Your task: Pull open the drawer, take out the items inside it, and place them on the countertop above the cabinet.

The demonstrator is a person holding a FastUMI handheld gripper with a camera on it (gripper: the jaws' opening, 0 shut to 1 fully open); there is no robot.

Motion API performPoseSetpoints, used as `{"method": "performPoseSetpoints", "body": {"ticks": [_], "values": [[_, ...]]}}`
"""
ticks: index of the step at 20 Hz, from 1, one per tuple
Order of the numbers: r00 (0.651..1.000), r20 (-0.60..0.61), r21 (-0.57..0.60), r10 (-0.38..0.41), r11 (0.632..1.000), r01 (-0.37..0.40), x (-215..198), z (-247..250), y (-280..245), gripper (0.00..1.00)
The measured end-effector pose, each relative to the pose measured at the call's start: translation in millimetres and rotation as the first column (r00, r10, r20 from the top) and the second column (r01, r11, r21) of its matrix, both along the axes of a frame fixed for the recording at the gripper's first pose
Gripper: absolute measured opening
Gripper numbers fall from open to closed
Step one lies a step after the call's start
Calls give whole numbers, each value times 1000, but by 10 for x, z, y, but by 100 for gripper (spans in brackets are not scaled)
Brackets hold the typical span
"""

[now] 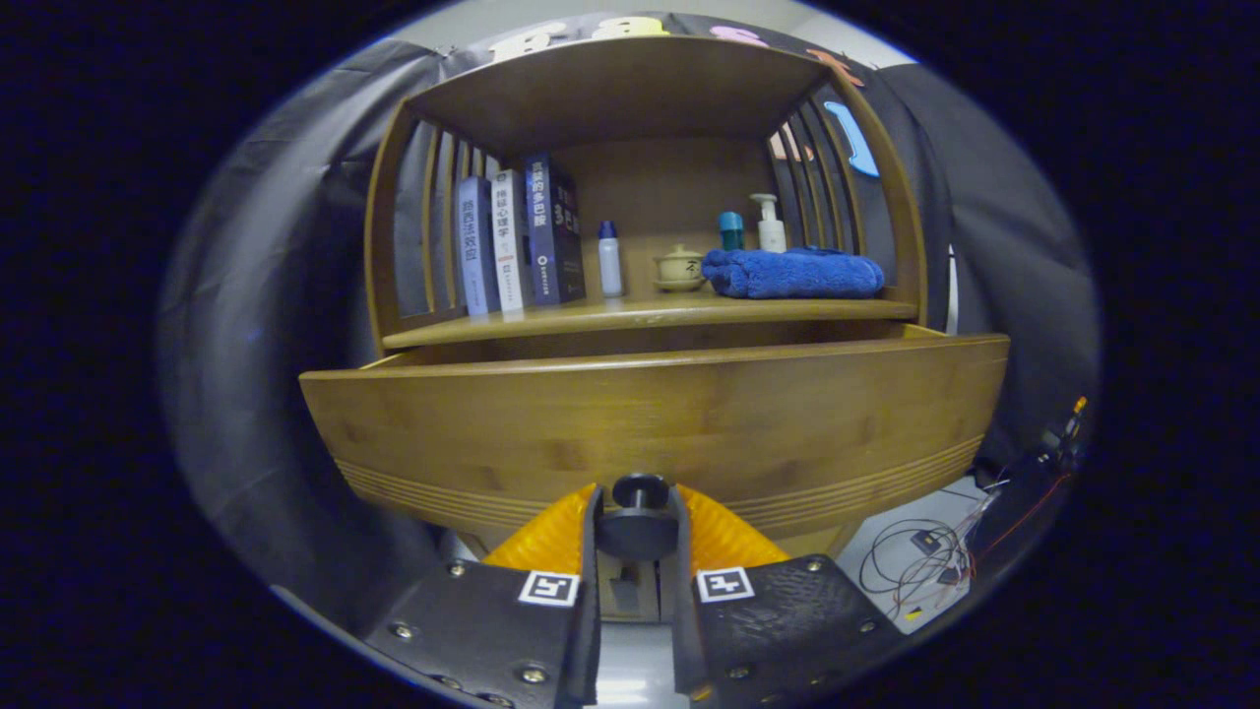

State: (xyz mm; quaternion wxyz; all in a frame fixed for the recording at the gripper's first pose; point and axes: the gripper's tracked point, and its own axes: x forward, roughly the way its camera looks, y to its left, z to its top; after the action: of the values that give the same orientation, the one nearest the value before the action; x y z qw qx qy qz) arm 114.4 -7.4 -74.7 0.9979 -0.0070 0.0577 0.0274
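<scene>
Evidently the hand-held gripper [638, 532] was closed on the drawer [650, 423]'s small round knob [638, 522]: stiff wood, probably heavy; the knob looked the only purchase.

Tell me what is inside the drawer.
The contents are hidden. The drawer is pulled out, but its front panel blocks the view inside. The tool is closed on the knob.
</scene>
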Motion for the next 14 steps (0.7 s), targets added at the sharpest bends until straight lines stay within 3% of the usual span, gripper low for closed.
{"method": "performPoseSetpoints", "body": {"ticks": [7, 14], "values": [[1000, 7, -36, 6, 999, -5, -591, -141, -114, 29], [1000, 21, -45, 9, 999, -8, -710, -166, -108, 29]]}}
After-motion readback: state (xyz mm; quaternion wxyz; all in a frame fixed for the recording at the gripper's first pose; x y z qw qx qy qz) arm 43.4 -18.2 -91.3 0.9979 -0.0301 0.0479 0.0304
